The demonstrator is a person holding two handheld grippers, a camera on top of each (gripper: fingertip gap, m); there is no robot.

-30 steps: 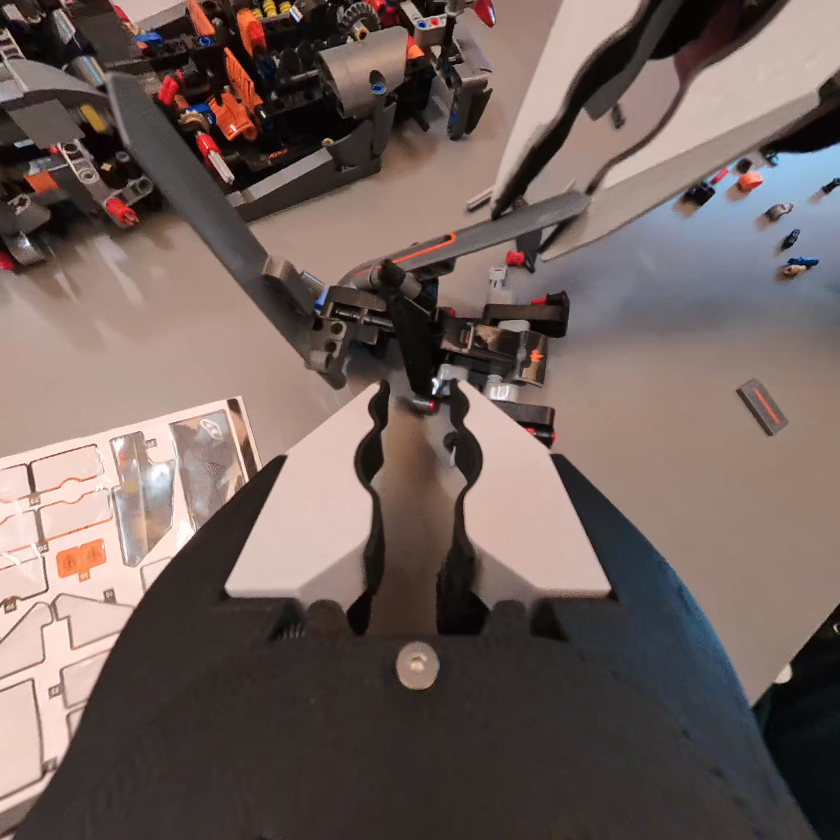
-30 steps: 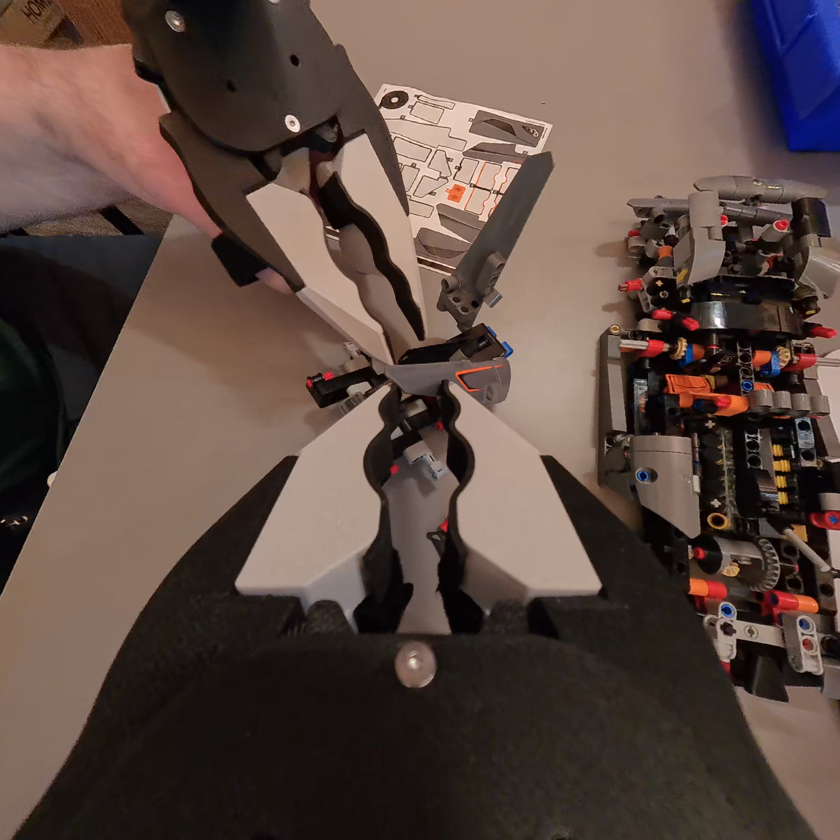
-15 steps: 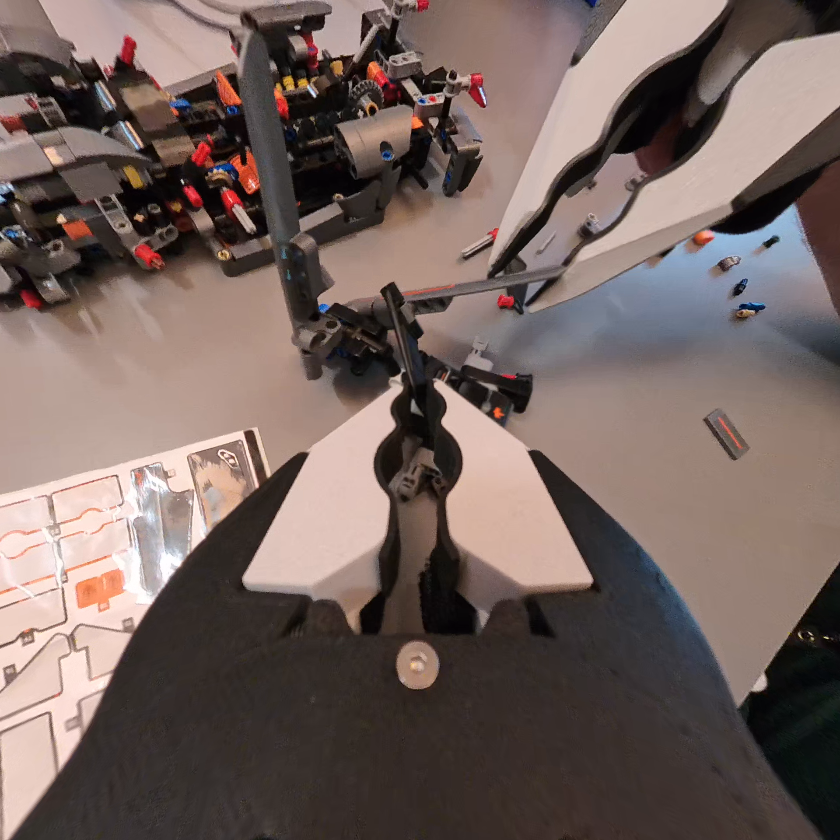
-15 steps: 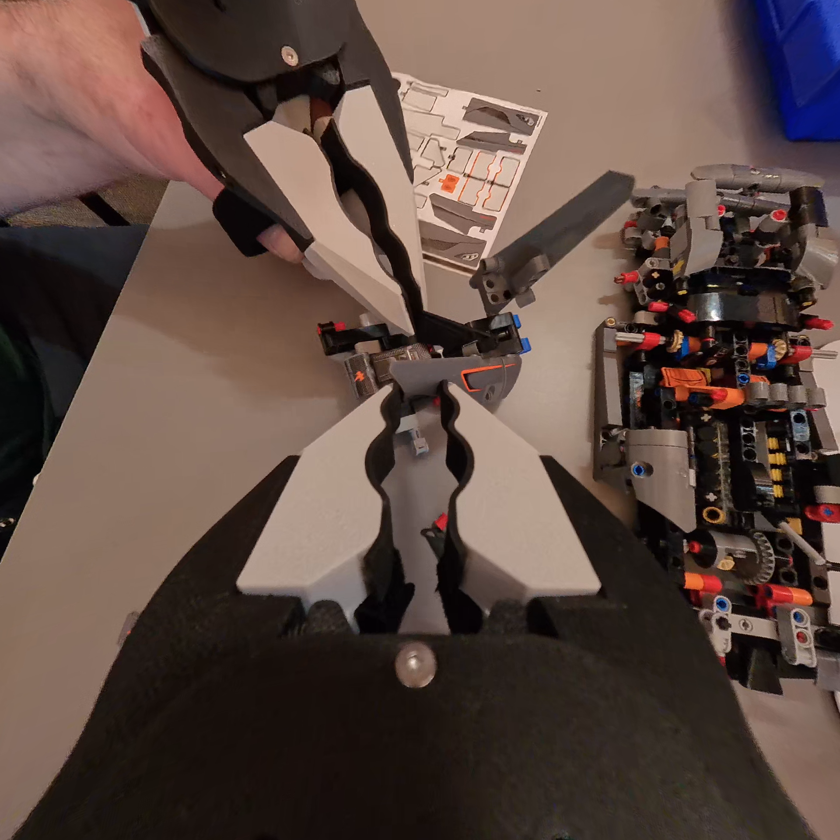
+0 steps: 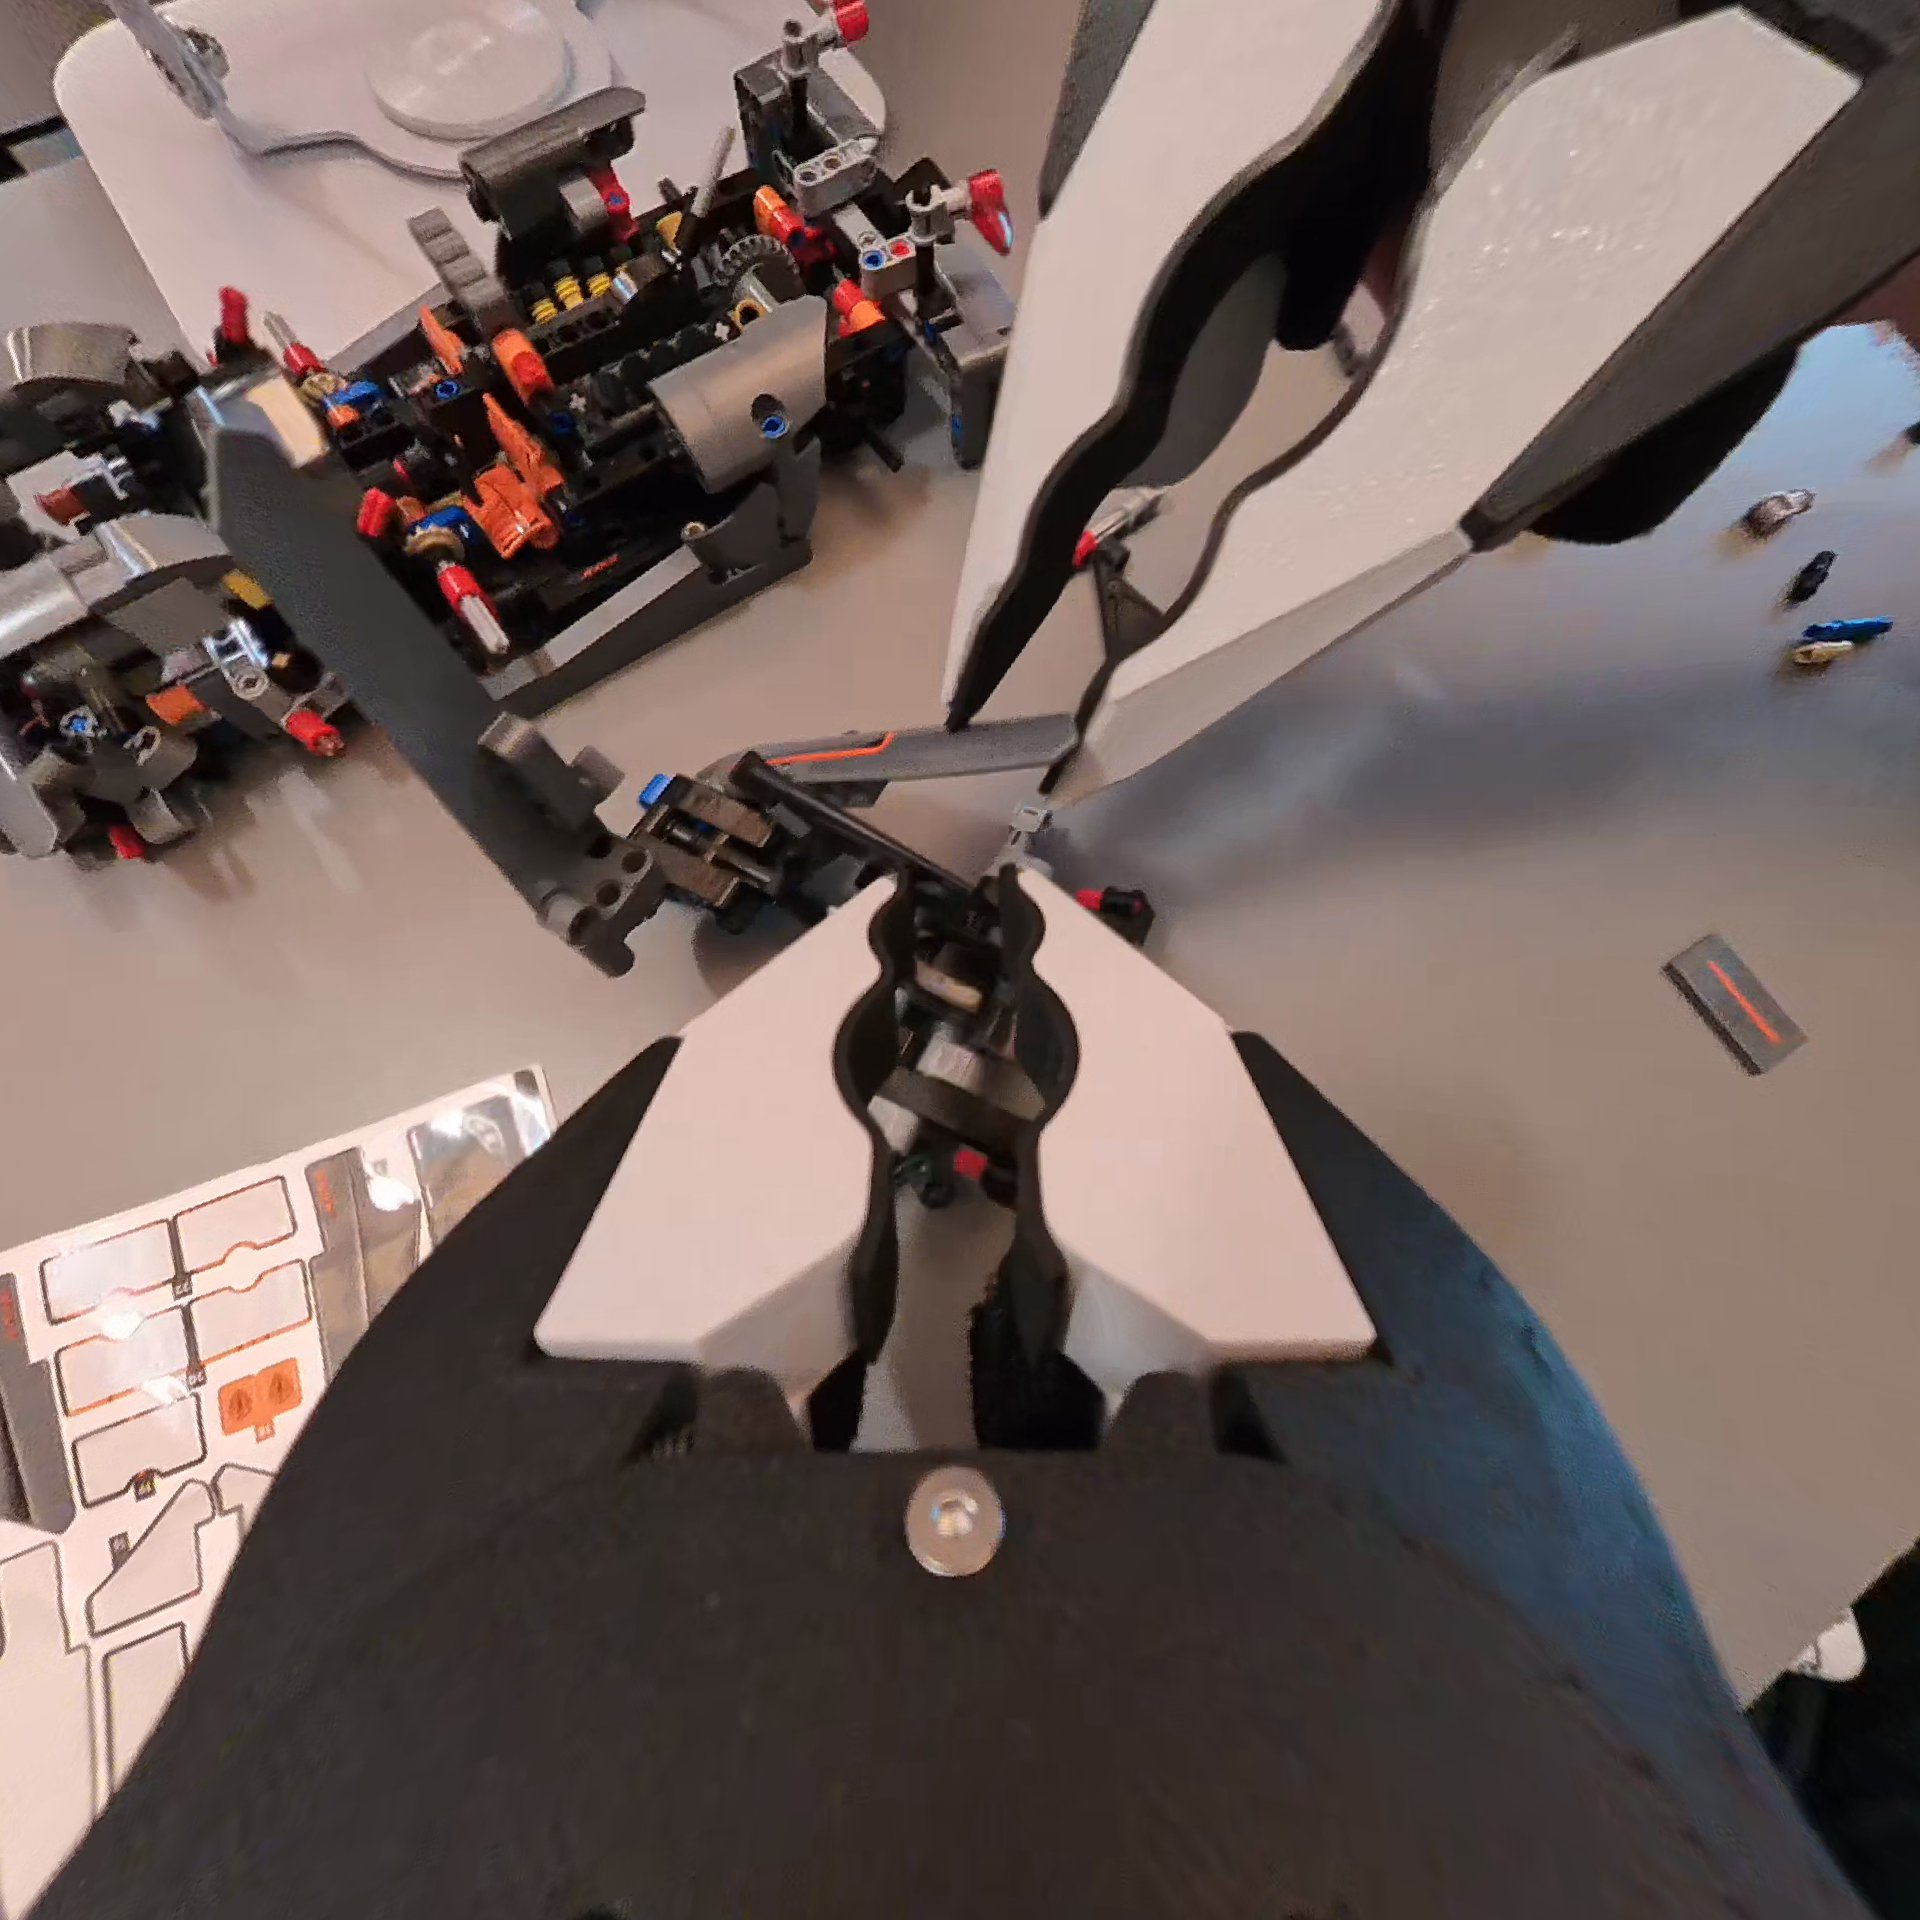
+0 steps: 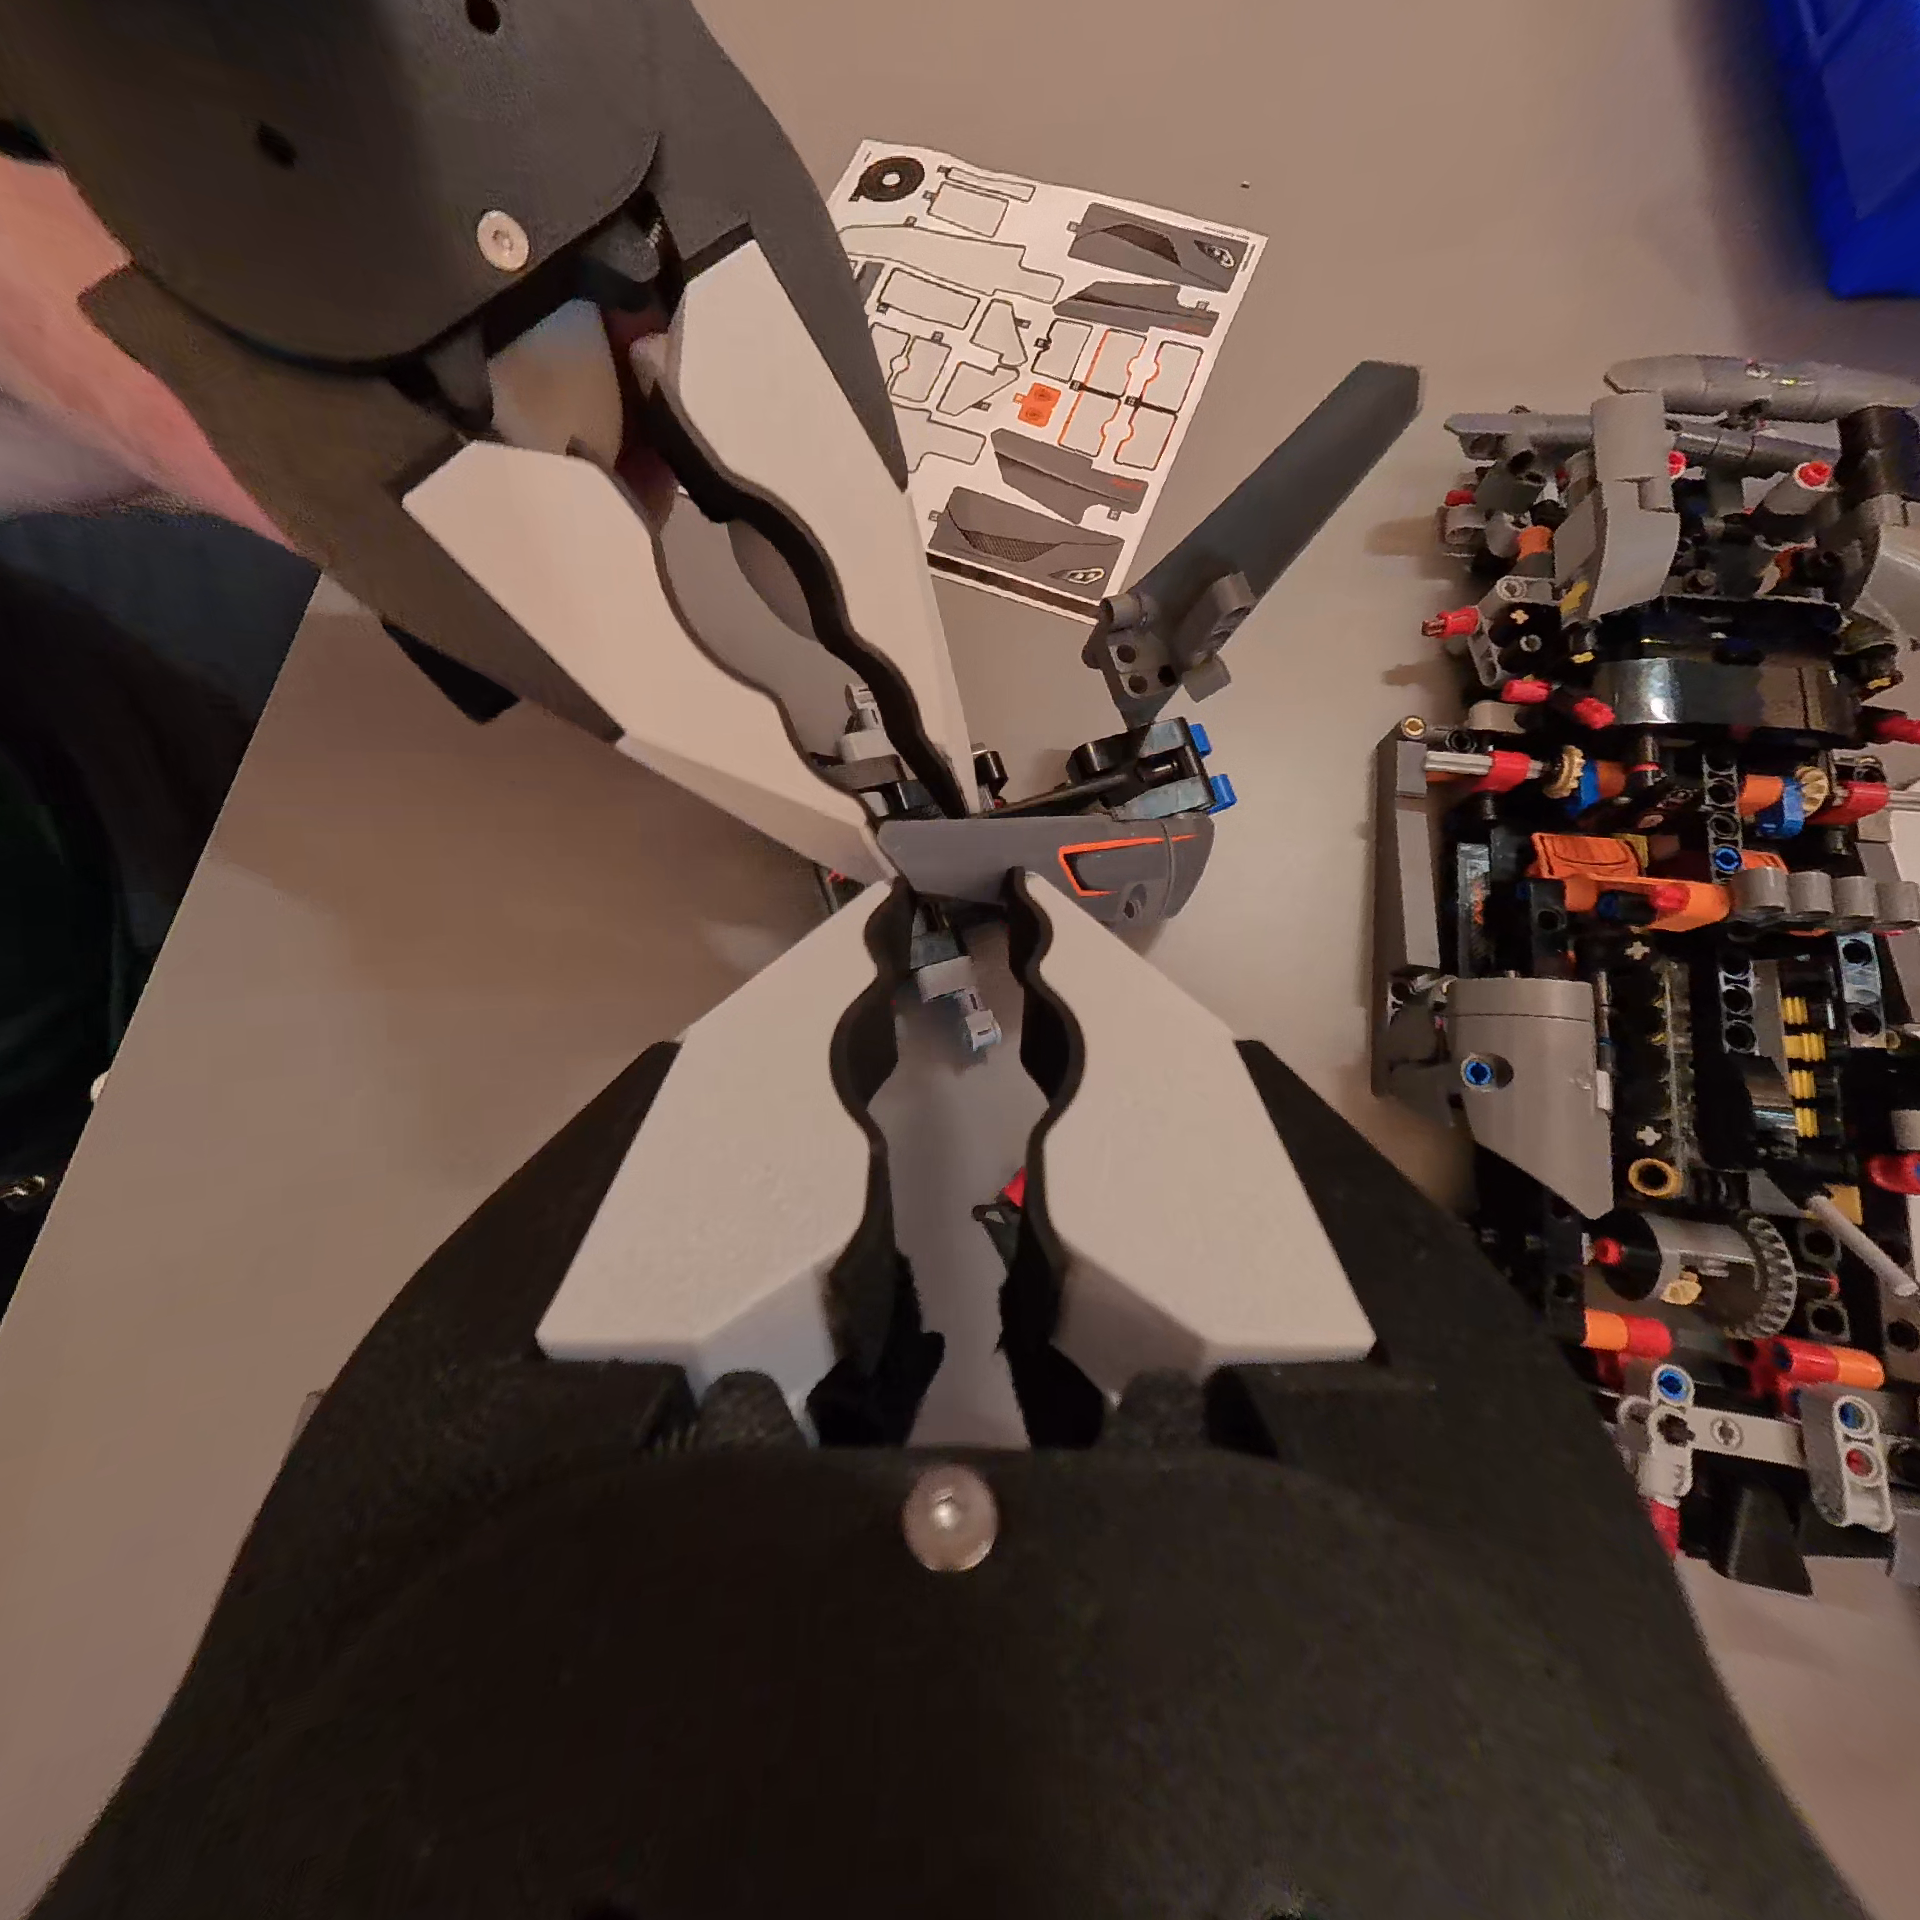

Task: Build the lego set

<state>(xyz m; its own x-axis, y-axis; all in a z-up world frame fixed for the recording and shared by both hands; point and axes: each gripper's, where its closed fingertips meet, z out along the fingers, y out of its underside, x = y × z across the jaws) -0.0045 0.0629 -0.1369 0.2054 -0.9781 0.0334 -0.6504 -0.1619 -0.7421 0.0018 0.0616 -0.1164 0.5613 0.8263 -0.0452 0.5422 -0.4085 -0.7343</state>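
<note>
Left gripper jaws clamped on small lego assembly, right gripper jaws gripping its grey panel, above tabletop

Hobby table, likely home: grey tabletop, half-built lego model, sticker sheet, loose pins.

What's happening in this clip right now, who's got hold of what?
A person works two handheld grippers on one small lego sub-assembly above the grey table. The left gripper is clamped on its black end, and the right gripper pinches its flat grey panel with the orange line. The large, partly built car chassis sits untouched to the side, with a sticker sheet beyond.
</note>
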